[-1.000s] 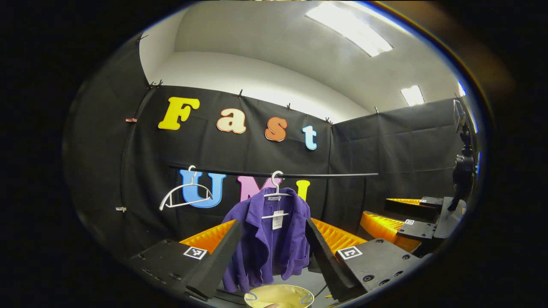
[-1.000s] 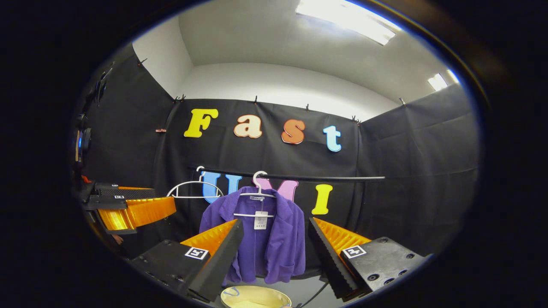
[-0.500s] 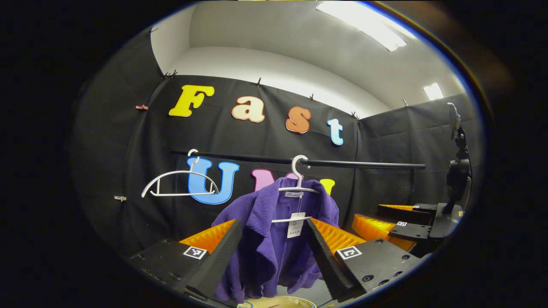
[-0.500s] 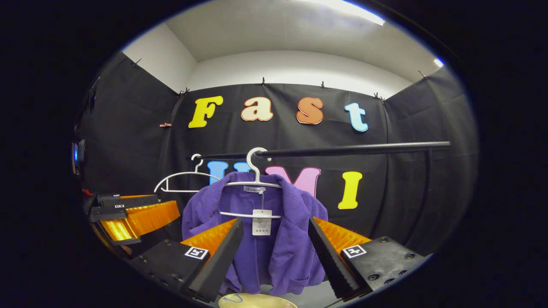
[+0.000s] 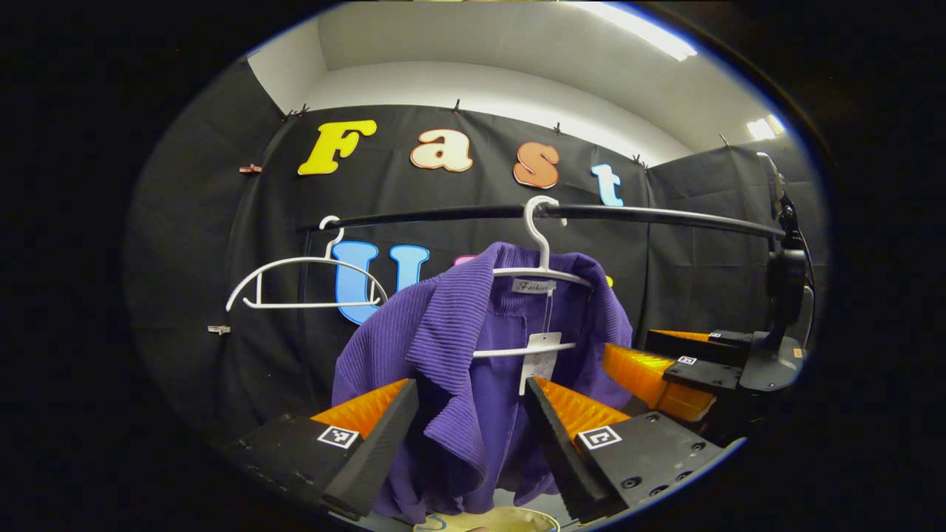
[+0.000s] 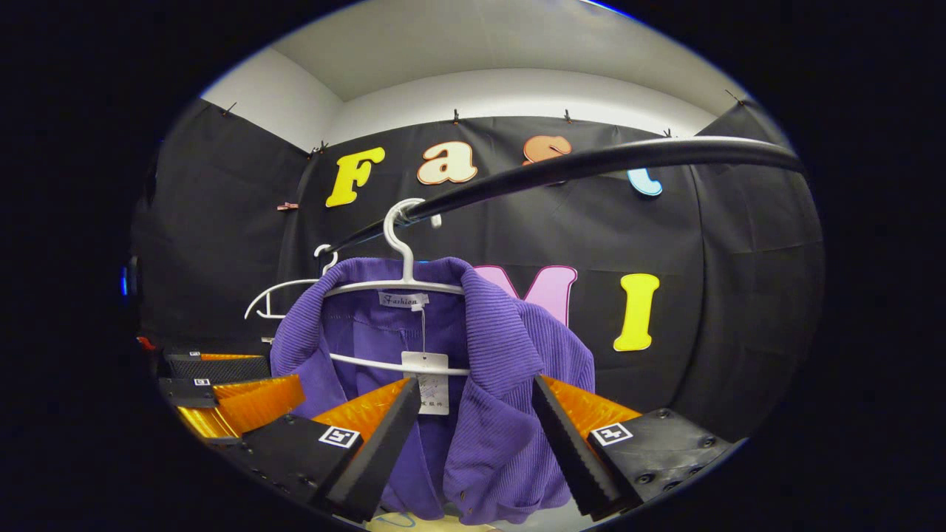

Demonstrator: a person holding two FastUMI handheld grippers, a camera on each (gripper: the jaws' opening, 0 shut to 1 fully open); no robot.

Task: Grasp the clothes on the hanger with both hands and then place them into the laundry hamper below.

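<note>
We hold the left tool [image 5: 471, 436] with its fingers spread wide; between them hangs the purple jacket [image 5: 473, 347], a ribbed soft knit with a folded collar, close in front of the tips but not pressed by them; the right tool [image 6: 477, 436] is wide as well, and the same jacket [image 6: 473, 414] fills the gap between its fingers, which do not squeeze it. The jacket sits on a thin white hanger [image 6: 403, 284] with a round hook over a smooth black rail [image 6: 591, 162]; a paper tag [image 6: 434, 380] hangs from its lower bar, just ahead of the right tool. Farther left on the rail we see a bare white hanger [image 5: 307, 277], well apart from the jacket. Below the left tool, under the hem, a curved pale yellow rim of the hamper [image 5: 510, 519] shows; there is open room between hem and rim. From the left tool, the other tool stands at right, near the jacket's edge.
</note>
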